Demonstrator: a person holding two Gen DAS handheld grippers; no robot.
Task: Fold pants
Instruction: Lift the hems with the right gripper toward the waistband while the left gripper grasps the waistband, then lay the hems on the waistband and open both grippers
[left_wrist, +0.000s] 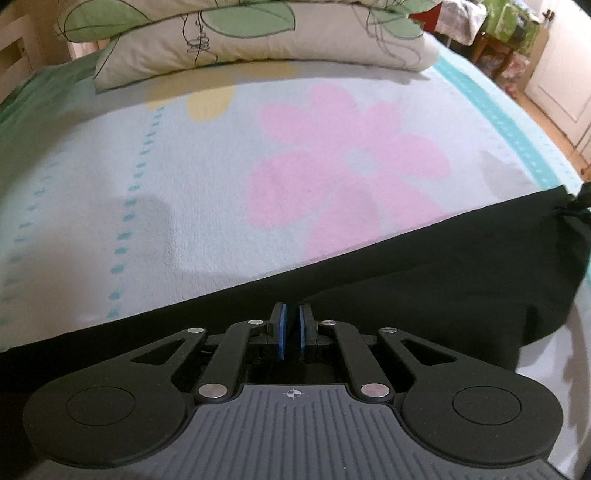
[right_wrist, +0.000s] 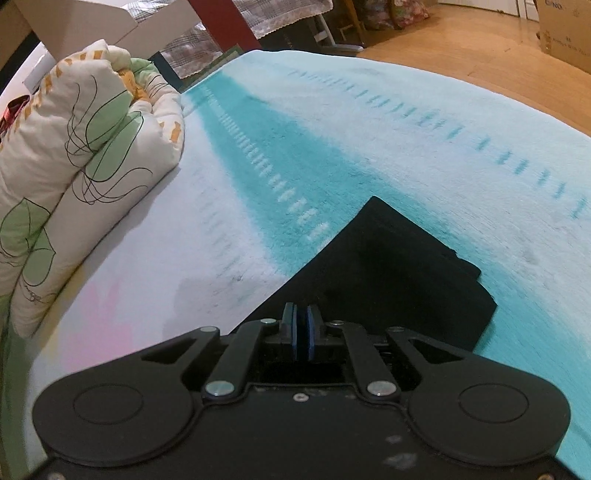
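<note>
Black pants (left_wrist: 424, 258) lie flat on the bed blanket (left_wrist: 207, 177), right under both tools. In the left view the far edge runs from about 8 o'clock up to 2 o'clock, so I read the long axis that way, drawstring end at 3 o'clock. In the right view the squared cuff end (right_wrist: 399, 254) points to 1 o'clock. Left gripper (left_wrist: 291, 330): pads nearly together; I can't see whether fabric is pinched between them. Right gripper (right_wrist: 302, 334): pads together, nothing visible between them. My read: between folds, legs look already stacked. Next move calls for clamping each end edge and carrying one across the long axis. Folded quilt (right_wrist: 74, 166) sits at 10 o'clock, well clear.
</note>
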